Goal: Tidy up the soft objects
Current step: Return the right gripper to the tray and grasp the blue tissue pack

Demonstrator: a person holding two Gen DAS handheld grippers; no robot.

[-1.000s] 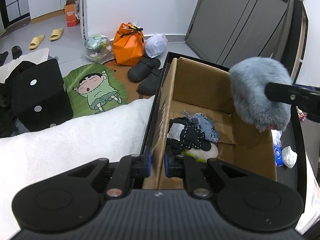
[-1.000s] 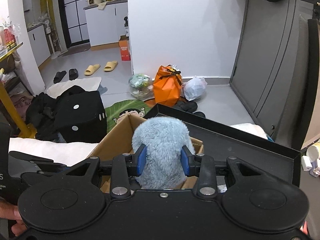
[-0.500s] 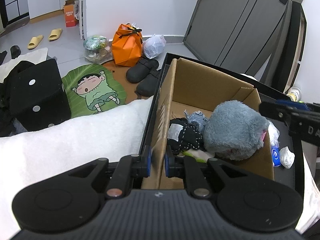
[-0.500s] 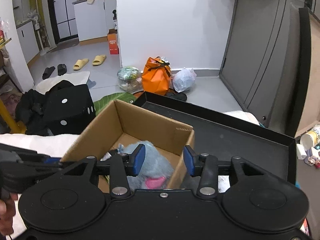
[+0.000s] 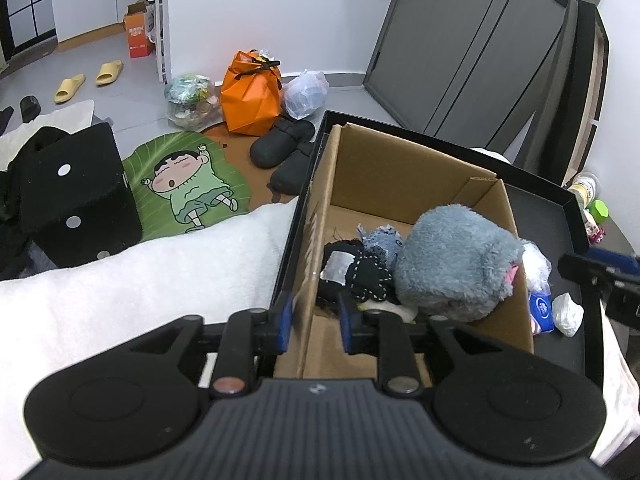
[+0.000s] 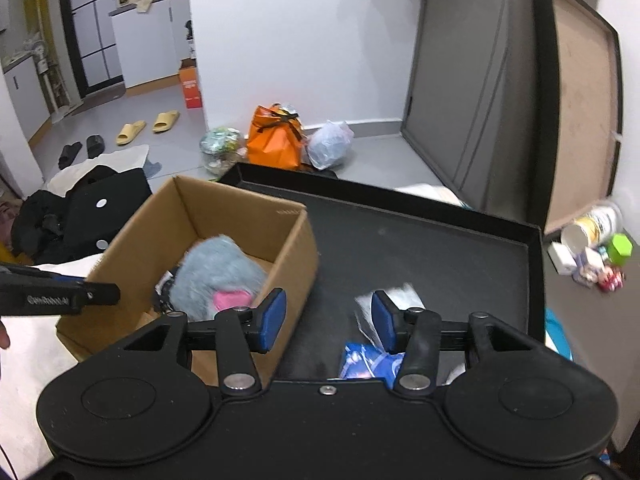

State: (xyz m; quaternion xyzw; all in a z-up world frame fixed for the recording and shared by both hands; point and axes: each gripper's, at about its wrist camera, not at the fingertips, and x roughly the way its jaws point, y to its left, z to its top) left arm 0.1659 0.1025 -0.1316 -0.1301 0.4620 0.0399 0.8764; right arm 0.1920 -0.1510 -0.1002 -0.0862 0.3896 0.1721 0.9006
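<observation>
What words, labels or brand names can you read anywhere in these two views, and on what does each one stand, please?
"GenRobot.AI", slightly blurred: on the side of the left gripper seen from the right wrist.
Blue tissue pack: white logo, too small to read.
Orange carton by the wall: white print, too small.
Bottles beside the tray: labels blurred.

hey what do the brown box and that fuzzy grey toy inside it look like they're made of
The brown box looks like plain corrugated cardboard: matte tan walls, folded flaps, raw cut edges. The grey toy looks like stuffed plush with a long fuzzy synthetic pile and a smoother pink patch; its filling cannot be seen.
</observation>
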